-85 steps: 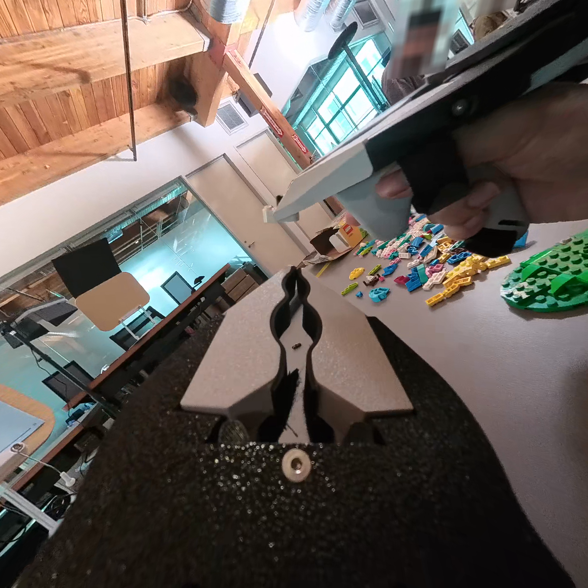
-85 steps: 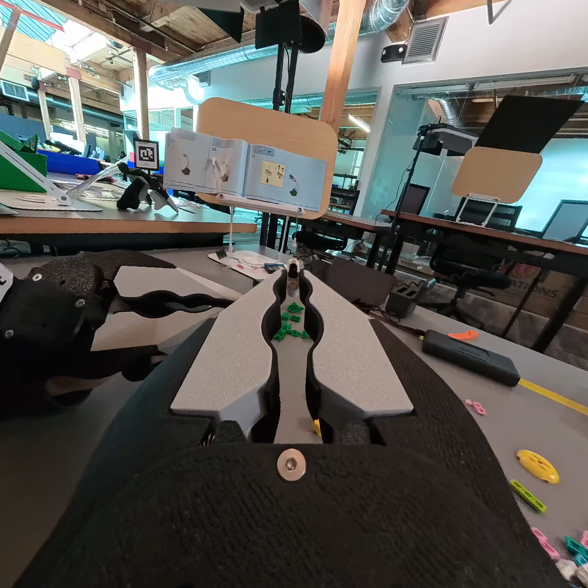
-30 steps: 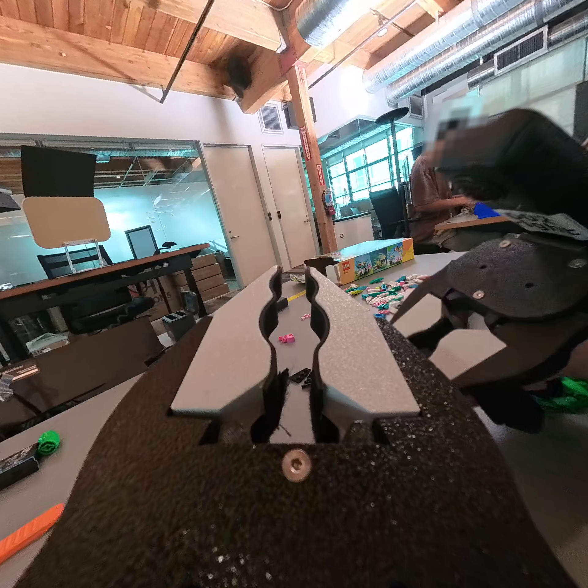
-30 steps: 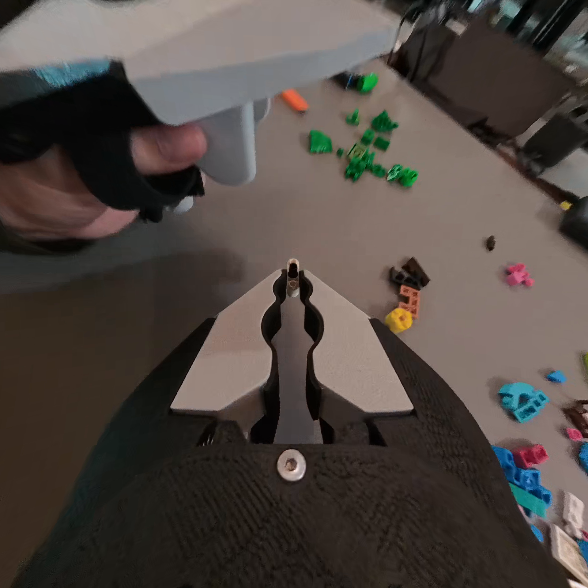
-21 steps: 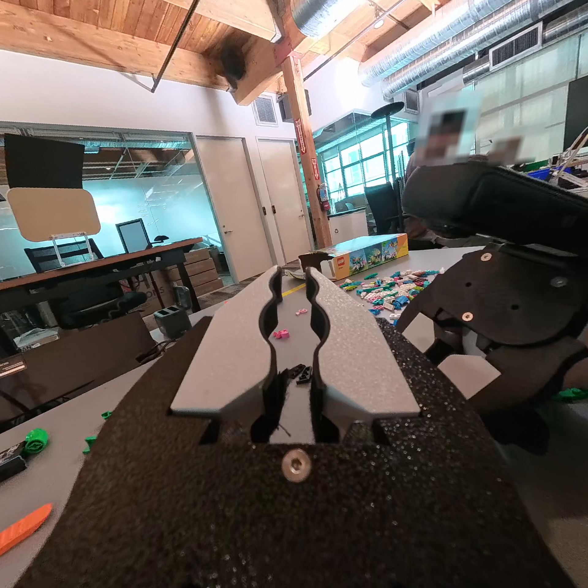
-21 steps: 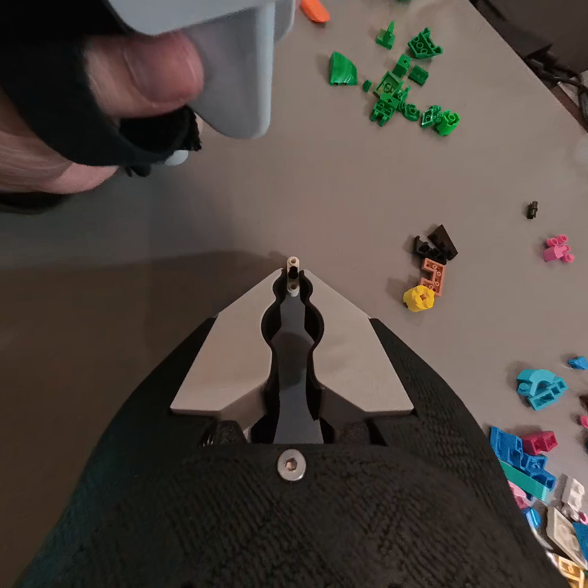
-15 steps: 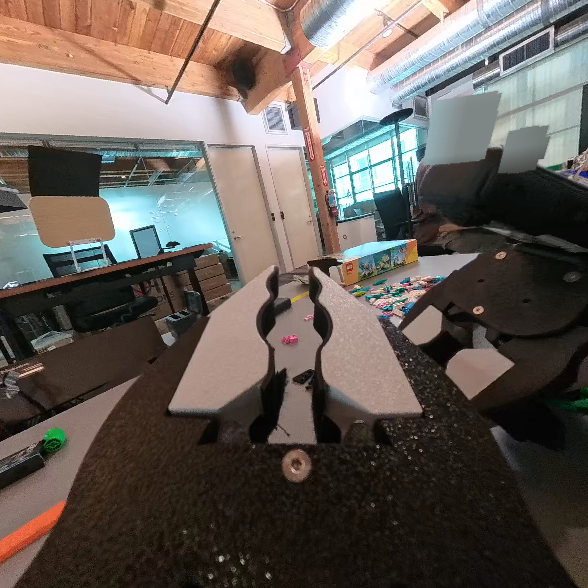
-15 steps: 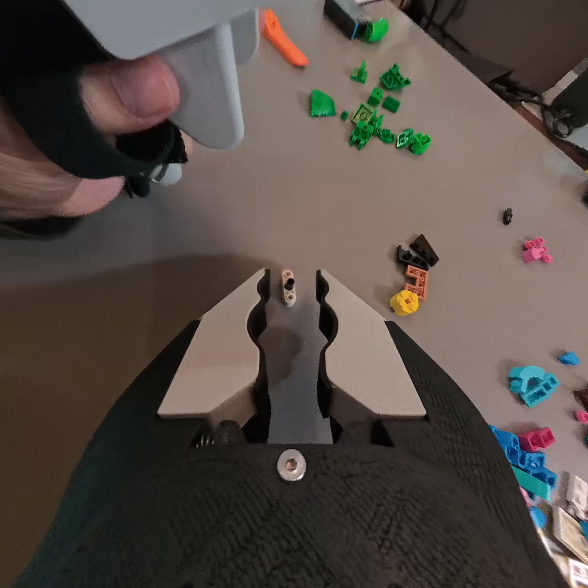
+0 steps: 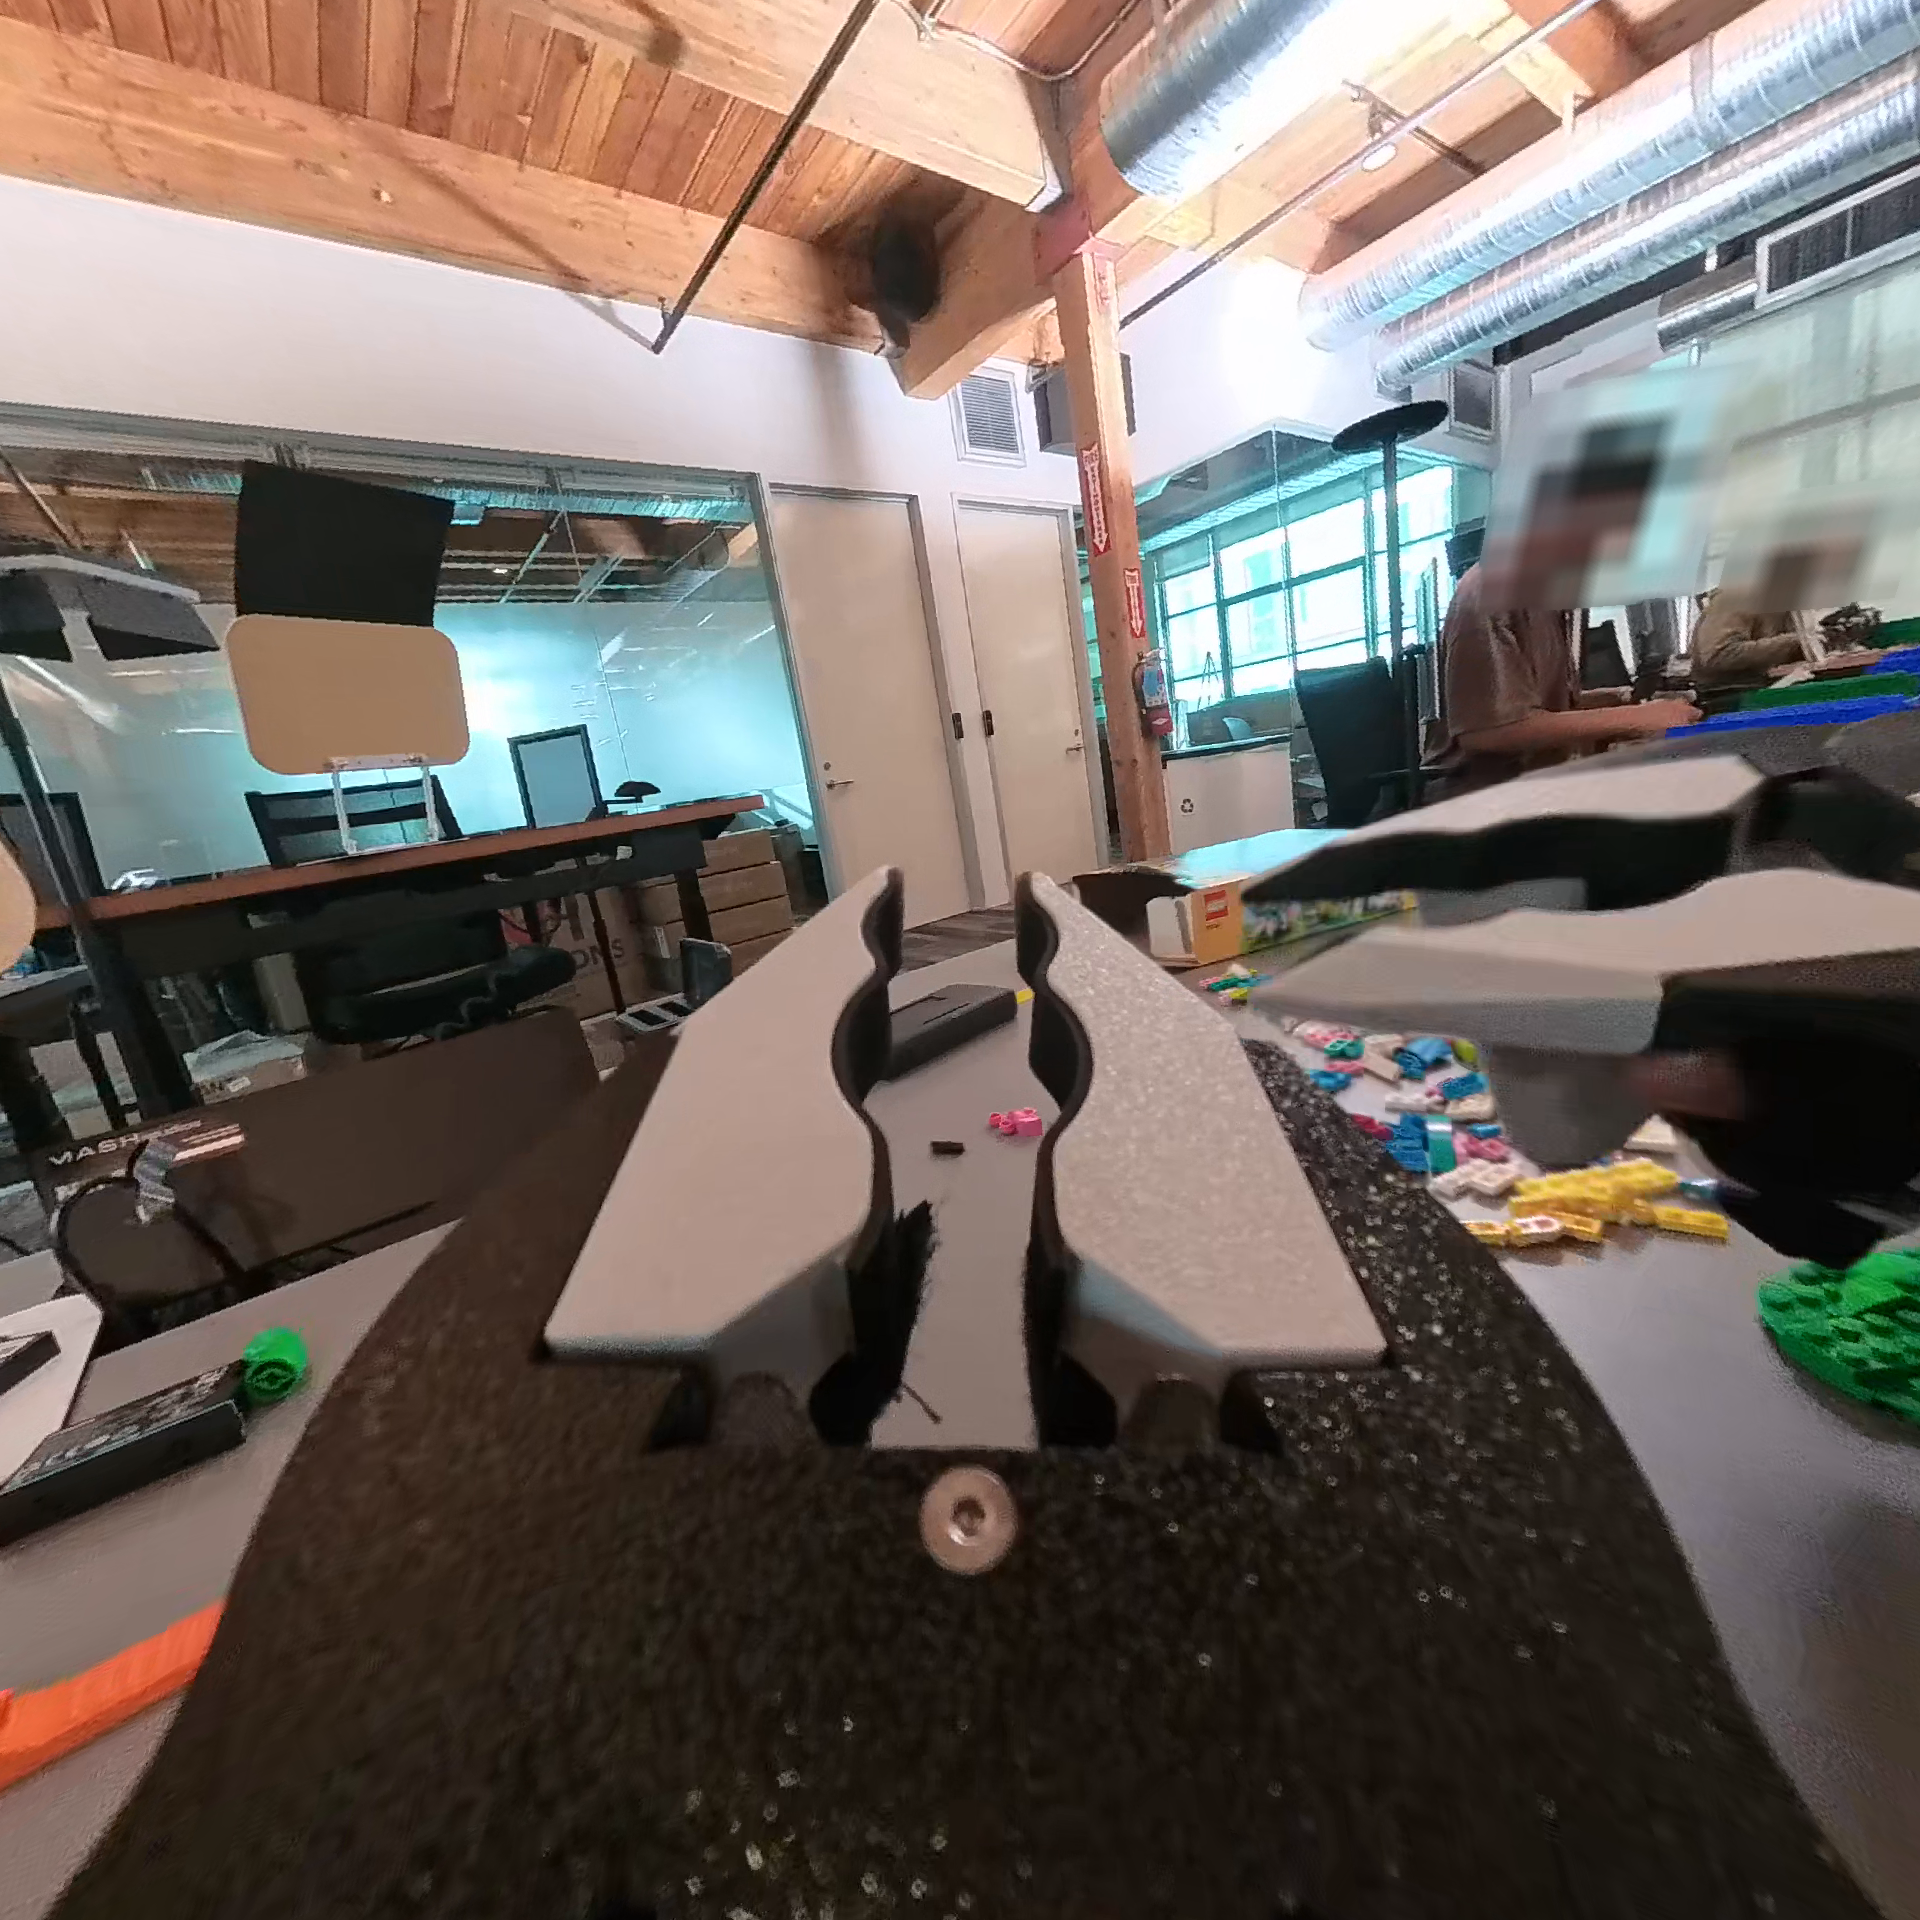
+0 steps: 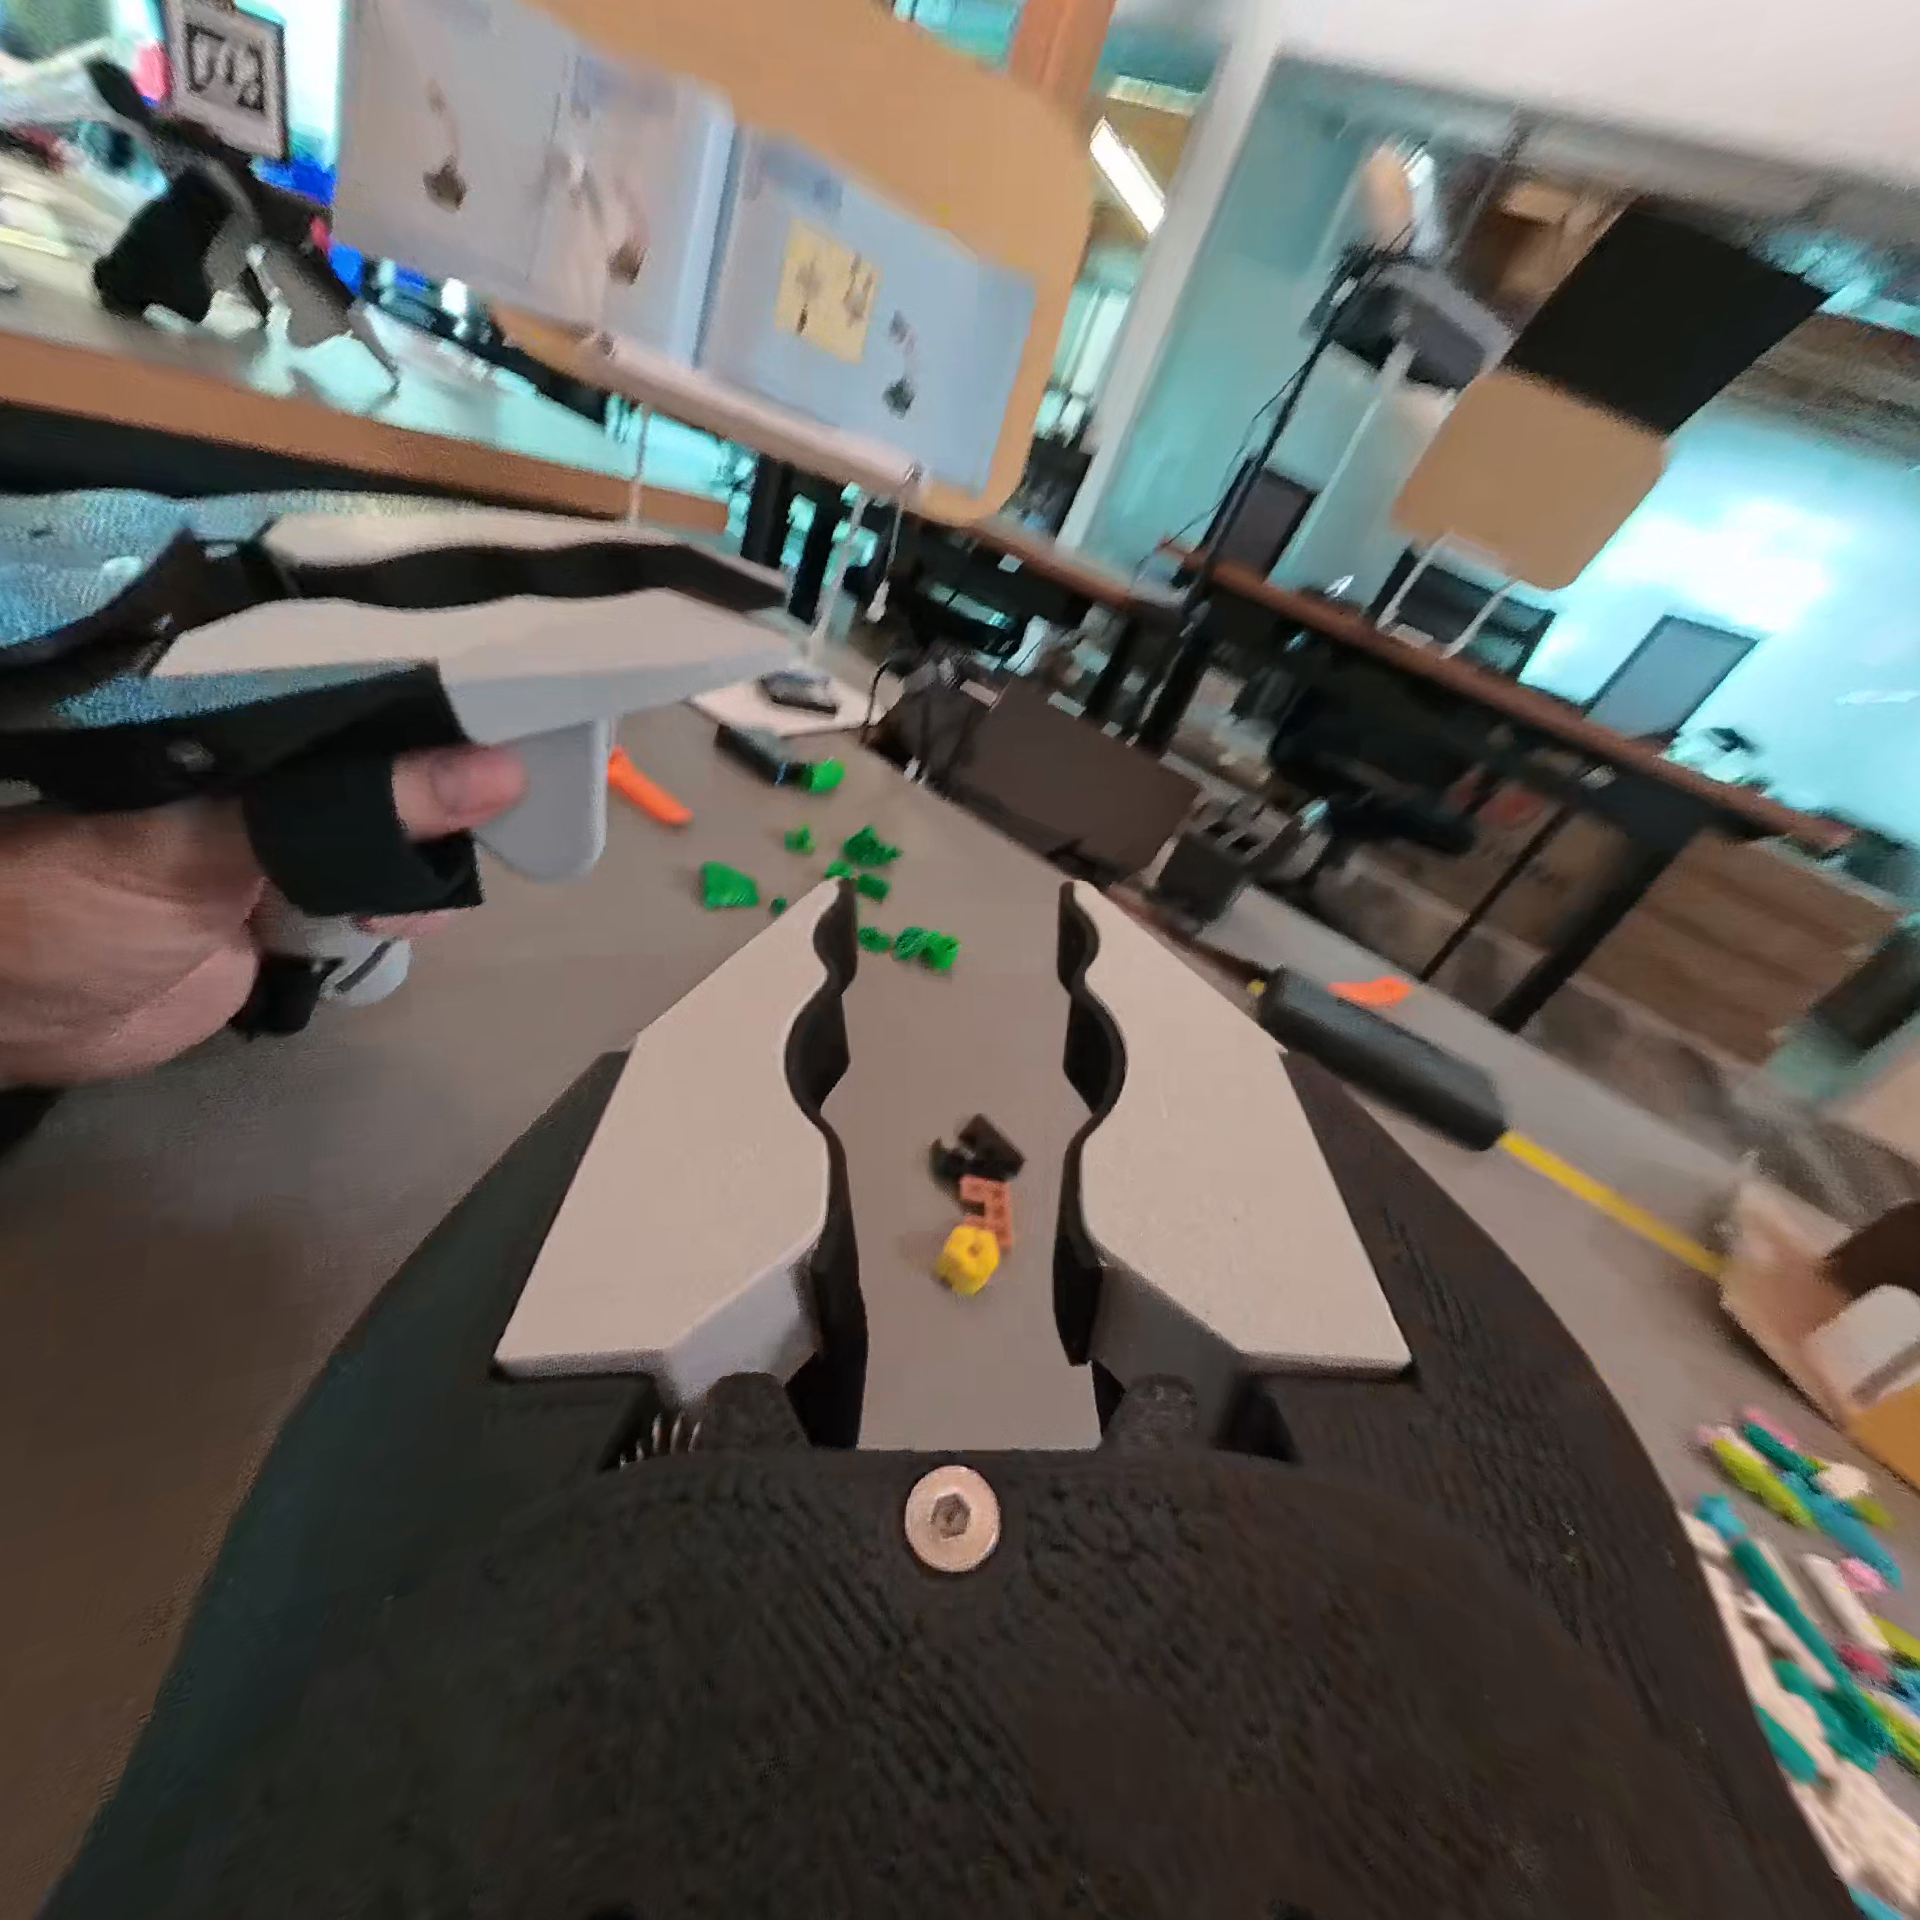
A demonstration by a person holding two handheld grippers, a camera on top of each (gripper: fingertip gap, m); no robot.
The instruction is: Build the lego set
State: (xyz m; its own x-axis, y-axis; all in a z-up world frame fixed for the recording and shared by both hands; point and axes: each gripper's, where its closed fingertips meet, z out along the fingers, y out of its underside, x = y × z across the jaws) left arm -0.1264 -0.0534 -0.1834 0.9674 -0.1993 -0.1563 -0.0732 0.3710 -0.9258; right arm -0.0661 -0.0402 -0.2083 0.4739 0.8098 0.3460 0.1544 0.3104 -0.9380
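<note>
Half a second back the right gripper [image 10: 956,935] hung nose-down over a small white piece it had just let go; now it has swung up to a shallow forward slant, jaws spread wide and empty, and that white piece is out of sight in both views.

Nearest, seen between its fingers, a yellow round brick [image 10: 968,1259] lies touching an orange bracket [image 10: 989,1205], with black wedges [image 10: 975,1148] just beyond. Farther on sit the green pieces [image 10: 883,904], then an orange separator tool [image 10: 646,787], and past the table a propped instruction booklet [image 10: 675,229] (blurred by the swing).

The left gripper [image 9: 956,914] is held level above the table, jaws parted and holding nothing; the left hand [image 10: 135,935] grips its handle, one finger on the trigger. A pink piece [image 9: 1016,1120] and a tiny black pin [image 9: 943,1147] lie ahead of it, the mixed brick pile [image 9: 1475,1122] off right, and the green base plate [image 9: 1849,1330] at the right edge.

Judging by the tilt toward the booklet, the step is checking which part comes next. Best to steady the wrist first, then descend squarely over the chosen brick, since the yellow and orange parts touch.
</note>
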